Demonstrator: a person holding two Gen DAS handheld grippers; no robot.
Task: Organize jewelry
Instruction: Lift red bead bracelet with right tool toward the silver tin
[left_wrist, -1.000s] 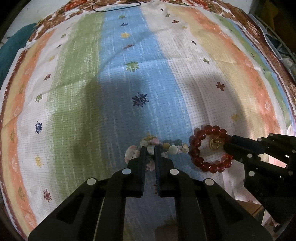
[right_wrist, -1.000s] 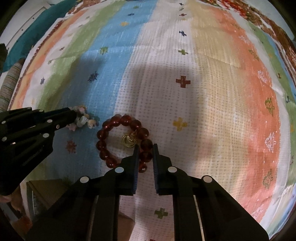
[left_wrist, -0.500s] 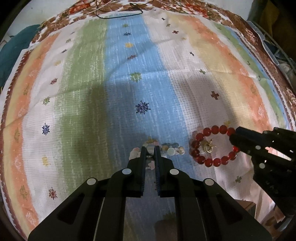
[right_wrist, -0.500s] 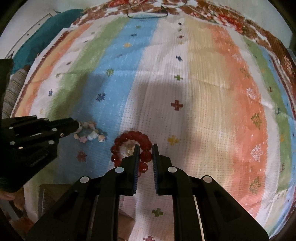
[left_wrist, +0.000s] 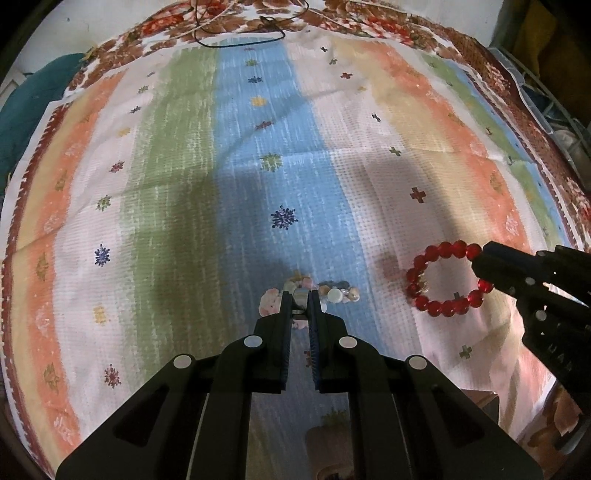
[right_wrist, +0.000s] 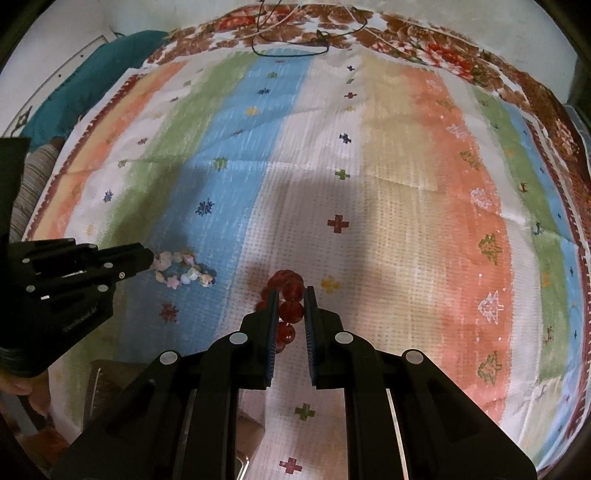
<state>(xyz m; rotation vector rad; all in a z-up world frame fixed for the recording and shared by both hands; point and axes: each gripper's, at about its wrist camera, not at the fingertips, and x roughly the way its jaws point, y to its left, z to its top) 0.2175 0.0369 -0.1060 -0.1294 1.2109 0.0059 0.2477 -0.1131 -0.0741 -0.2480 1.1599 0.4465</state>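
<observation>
The left tool (left_wrist: 299, 295) is closed tight on a shell bracelet (left_wrist: 334, 294), low in the middle of the left view. The pale shells hang in a small bunch over the blue stripe of the striped cloth (left_wrist: 177, 192). The right tool (right_wrist: 291, 295) is closed on a red bead bracelet (right_wrist: 290, 308), low in the middle of the right view. In the left view the red ring hangs open at the right side, over a white stripe. The two bracelets are near each other but apart. A thin black cord (left_wrist: 240, 38) lies at the top edge of the cloth.
</observation>
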